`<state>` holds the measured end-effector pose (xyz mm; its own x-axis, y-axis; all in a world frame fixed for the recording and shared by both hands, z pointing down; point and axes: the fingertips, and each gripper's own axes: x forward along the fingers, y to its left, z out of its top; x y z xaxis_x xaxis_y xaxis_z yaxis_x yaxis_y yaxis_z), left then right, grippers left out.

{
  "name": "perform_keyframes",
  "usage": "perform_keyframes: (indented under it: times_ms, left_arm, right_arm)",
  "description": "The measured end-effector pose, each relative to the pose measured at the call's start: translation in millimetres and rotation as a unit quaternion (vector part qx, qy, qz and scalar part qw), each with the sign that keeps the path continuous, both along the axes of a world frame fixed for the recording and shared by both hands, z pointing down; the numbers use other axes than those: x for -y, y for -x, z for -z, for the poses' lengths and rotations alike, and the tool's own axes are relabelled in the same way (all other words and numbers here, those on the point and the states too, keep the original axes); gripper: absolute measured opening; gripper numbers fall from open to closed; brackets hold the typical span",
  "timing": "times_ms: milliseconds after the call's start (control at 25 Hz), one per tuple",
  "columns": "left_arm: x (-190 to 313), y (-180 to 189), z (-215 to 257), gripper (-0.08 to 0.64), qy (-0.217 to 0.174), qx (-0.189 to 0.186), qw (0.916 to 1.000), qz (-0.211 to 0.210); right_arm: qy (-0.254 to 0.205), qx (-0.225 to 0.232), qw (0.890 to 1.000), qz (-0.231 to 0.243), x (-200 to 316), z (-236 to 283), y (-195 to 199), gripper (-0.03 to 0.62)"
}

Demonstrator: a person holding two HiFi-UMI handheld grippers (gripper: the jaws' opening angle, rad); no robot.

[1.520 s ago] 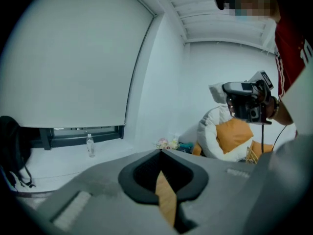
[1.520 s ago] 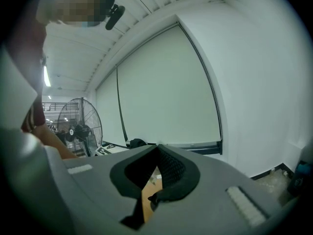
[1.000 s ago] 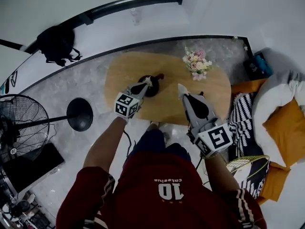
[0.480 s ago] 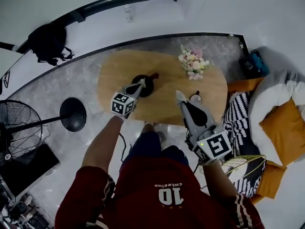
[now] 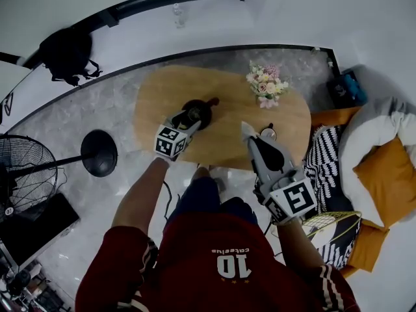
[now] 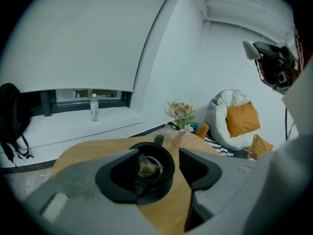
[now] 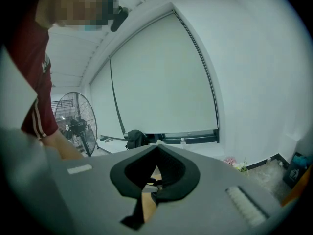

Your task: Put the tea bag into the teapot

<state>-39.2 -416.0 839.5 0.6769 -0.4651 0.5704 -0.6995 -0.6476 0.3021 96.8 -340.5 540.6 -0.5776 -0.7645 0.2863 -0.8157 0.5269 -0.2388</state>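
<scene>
A black teapot (image 5: 204,108) stands open on the oval wooden table (image 5: 162,96). My left gripper (image 5: 188,116) hangs right over its mouth, and its jaws are opening. In the left gripper view the greenish tea bag (image 6: 145,168) lies inside the teapot (image 6: 166,174), below the parted jaws of the left gripper (image 6: 157,156), and no pad touches it. My right gripper (image 5: 246,129) is held above the table's near right edge, shut with nothing in it. In its own view the right gripper (image 7: 157,147) shows its tips together.
A small round dark lid (image 5: 267,133) lies beside the right gripper. A vase of flowers (image 5: 266,83) stands at the table's far right. A fan (image 5: 26,168) and a round black stand base (image 5: 99,153) are on the floor at left, with cushions (image 5: 390,168) at right.
The left gripper has stayed over the teapot and its jaws have spread apart. The right gripper has kept its place and is still shut.
</scene>
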Motion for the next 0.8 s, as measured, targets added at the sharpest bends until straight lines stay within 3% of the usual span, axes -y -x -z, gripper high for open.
perform_keyframes:
  times_ms: [800]
  left_arm:
    - [-23.0,11.5,86.5,0.25,-0.071,-0.025,0.9972,0.006]
  right_arm:
    - [-0.052,0.018,0.999,0.002,-31.2,50.0,9.5,0.0]
